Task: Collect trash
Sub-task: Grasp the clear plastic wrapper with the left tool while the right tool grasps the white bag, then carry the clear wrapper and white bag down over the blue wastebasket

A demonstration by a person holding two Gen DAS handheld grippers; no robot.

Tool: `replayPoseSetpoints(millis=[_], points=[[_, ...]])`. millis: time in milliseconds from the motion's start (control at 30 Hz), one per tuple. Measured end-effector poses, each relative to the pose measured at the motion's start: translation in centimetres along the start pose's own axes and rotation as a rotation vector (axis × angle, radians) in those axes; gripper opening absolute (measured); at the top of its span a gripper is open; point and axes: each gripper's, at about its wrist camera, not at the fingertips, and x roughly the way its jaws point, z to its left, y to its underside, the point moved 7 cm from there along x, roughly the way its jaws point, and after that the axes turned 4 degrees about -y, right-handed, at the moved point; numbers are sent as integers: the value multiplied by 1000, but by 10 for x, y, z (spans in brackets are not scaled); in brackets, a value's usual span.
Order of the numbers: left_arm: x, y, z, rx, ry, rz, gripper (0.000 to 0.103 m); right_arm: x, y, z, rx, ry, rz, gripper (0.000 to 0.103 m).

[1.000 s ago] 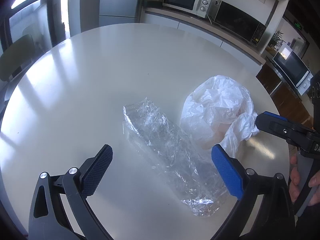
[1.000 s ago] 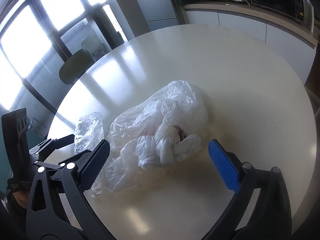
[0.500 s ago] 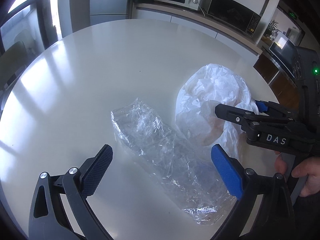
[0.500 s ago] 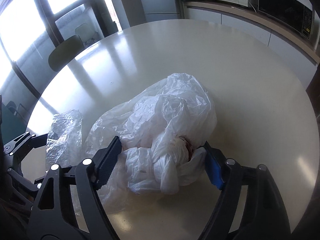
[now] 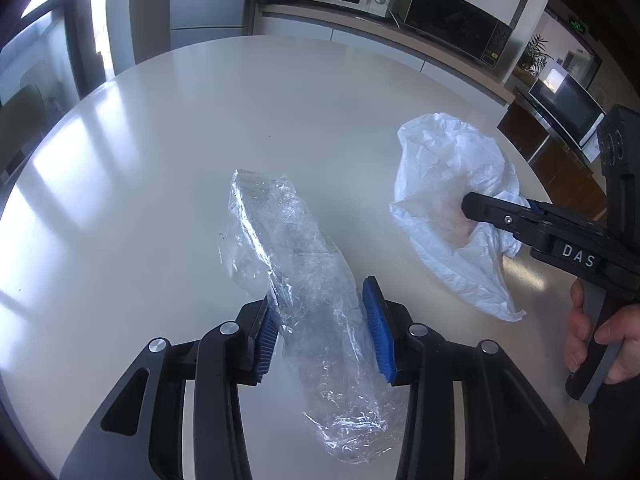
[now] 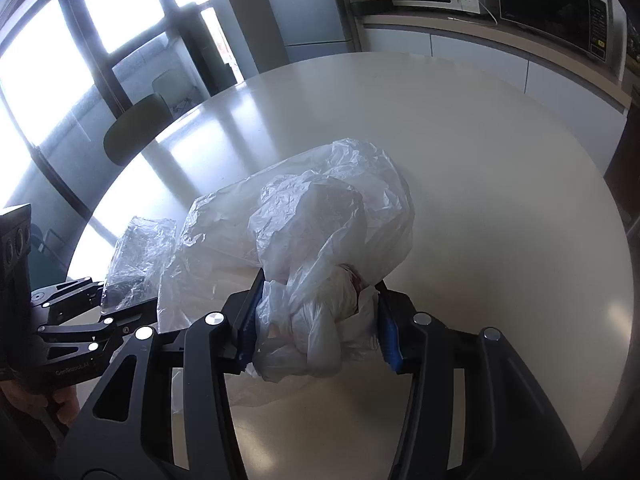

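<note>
Plastic on both sides was now gripped; half a second before, each claw stood wide with nothing between its pads. White round table (image 5: 168, 128) carried both pieces of trash, well apart from its edge; white plastic bag (image 6: 320, 220) lay on the person's right, crumpled, translucent, its knotted neck toward the camera; something pinkish showed through the film near the knot, contents otherwise not legible; right gripper (image 6: 316, 324) had narrowed from full spread to a close clamp on that bunched neck. Clear plastic wrapper (image 5: 296, 264), long and crinkled, lay to the left of the bag; whether it held anything could not be told; left gripper (image 5: 324, 332) had likewise come in, pads pressed on the wrapper's flanks. Judgement: both grasps made; lifting clear appeared next.
</note>
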Motion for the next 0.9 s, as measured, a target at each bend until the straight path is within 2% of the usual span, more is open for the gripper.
replayPoseSetpoints(millis=[333,600,900], points=[[-21,12,13,-5,-16,-21,34,-43,16,-8,23,7,-25,45],[-47,23,22,-26,-17,-51,33,-73,37,5,5,-7,-35,45],[-81,46,13,7,-12,-78,33,-105,71,17,1,-40,-40,45]])
